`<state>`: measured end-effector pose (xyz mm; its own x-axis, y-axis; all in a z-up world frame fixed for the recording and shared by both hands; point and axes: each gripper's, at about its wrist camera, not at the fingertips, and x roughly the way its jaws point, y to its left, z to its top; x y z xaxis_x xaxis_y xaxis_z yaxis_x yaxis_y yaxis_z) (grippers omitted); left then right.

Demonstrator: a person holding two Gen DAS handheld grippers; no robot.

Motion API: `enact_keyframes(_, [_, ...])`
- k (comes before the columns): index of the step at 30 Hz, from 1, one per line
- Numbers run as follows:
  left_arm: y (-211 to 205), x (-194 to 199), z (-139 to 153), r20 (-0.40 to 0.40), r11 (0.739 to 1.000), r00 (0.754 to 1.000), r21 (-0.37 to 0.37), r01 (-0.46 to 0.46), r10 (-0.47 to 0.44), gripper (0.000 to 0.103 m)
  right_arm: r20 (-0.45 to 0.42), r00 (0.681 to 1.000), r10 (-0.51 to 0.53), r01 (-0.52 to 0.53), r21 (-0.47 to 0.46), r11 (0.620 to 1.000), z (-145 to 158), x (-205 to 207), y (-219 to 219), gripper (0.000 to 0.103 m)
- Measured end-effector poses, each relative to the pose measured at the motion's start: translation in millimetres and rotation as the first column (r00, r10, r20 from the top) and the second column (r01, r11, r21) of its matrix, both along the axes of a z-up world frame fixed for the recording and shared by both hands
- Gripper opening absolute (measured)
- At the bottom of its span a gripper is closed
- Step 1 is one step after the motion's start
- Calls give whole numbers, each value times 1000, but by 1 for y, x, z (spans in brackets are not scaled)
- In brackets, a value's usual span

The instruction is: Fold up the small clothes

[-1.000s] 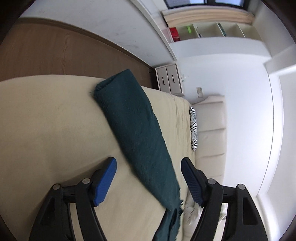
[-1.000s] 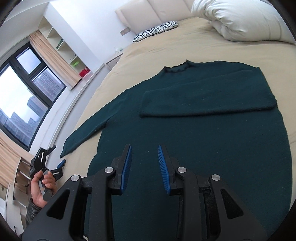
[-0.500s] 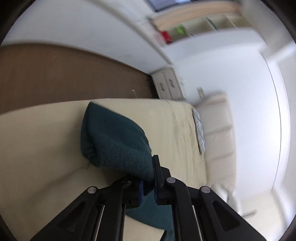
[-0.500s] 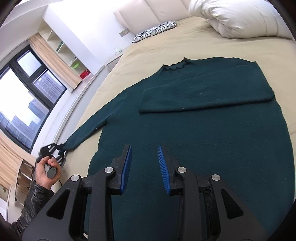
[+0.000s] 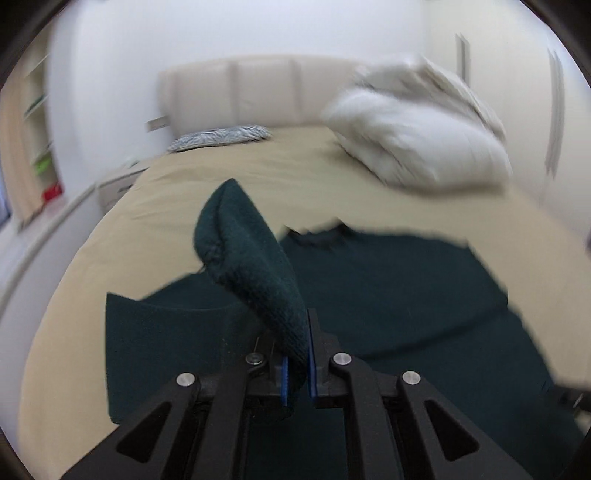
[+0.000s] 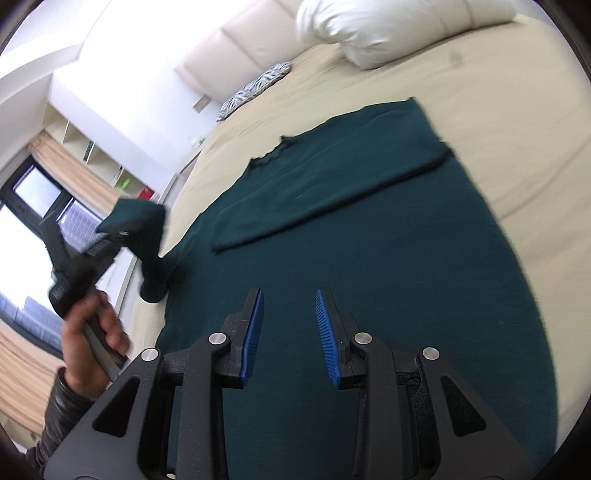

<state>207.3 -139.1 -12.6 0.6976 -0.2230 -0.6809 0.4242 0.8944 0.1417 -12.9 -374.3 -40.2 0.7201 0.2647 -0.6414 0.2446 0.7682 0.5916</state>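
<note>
Item: dark green sweater (image 6: 369, 236), one piece, spread flat on the beige bed (image 6: 498, 122), neck toward the headboard at 12 o'clock.

Left gripper (image 5: 297, 363): my jaws are clamped on the cuff end of the left sleeve (image 5: 251, 269), which is lifted off the bed and arches up from the blue pads toward 11 o'clock. In the right wrist view the same sleeve hangs from this gripper at 9 o'clock, clear of the mattress.

Right gripper (image 6: 290, 334): jaws parted, holding nothing, hovering over the lower body of the sweater.

Step in hand, as I judge it: carry the sleeve across the chest toward 3 o'clock. To do it well:
- raise the cuff enough that the sleeve does not drag the body out of square;
- lay it level, matching the other sleeve;
- use the right gripper to pin the body if it creeps.

Condition: knit, thick, soft; right sleeve (image 6: 332, 192) already folded across the chest in a straight band; ruffled neckline (image 6: 273, 151); body flat, no marked wrinkles. White pillow (image 6: 388, 26) well apart at 12 o'clock.
</note>
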Motion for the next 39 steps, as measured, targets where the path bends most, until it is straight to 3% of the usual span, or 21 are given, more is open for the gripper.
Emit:
enact_keyframes(1, [-16, -4, -17, -11, 998, 999, 54, 35, -34, 8, -4, 1000, -9, 9, 2, 1000, -2, -2, -6, 28])
enact_keyframes(4, [-26, -9, -43, -66, 993, 997, 106, 55, -48, 14, -15, 1000, -28, 28, 9, 1000, -8, -3, -18, 28])
enact_keyframes(6, [-22, -10, -56, -109, 992, 993, 112, 57, -45, 25, -35, 999, -29, 30, 17, 999, -14, 2, -24, 30])
enact_keyframes(8, [-16, -16, -60, -114, 990, 992, 128, 61, -47, 49, -44, 999, -22, 23, 27, 999, -17, 10, -26, 38])
enact_keyframes(9, [-18, -16, -61, -111, 991, 993, 121, 63, -49, 54, -44, 999, -15, 16, 32, 999, -18, 17, -27, 47])
enact_keyframes(11, [-12, -22, -59, -124, 994, 991, 90, 66, -54, 65, -32, 999, -4, 6, 41, 999, -18, 33, -25, 55])
enact_keyframes(16, [14, -48, -64, -168, 999, 985, 25, 43, -38, 67, -37, 997, 69, -64, 120, 991, -23, 89, -10, 57])
enact_keyframes(23, [67, -53, -45, -195, 990, 980, -133, -50, 23, 67, -169, 977, 131, -94, 212, 973, -63, 168, 7, 52])
enact_keyframes(26, [92, -45, -40, -211, 975, 975, -196, -109, 67, 67, -194, 971, 141, -116, 133, 984, -63, 180, 27, 30])
enact_keyframes(28, [110, -40, -37, -222, 957, 970, -245, -153, 98, 67, -201, 963, 178, -170, 60, 984, -57, 187, 42, 7])
enact_keyframes(31, [139, -33, -29, -221, 927, 962, -301, -222, 158, 67, -191, 960, 204, -218, -57, 974, -41, 189, 58, 7])
enact_keyframes(34, [166, -19, -23, -226, 896, 951, -342, -282, 213, 67, -119, 964, 236, -255, -179, 950, -3, 188, 72, 6])
enact_keyframes(39, [192, 5, -17, -213, 863, 936, -371, -342, 280, 67, 14, 955, 296, -266, -402, 876, 61, 200, 80, 6])
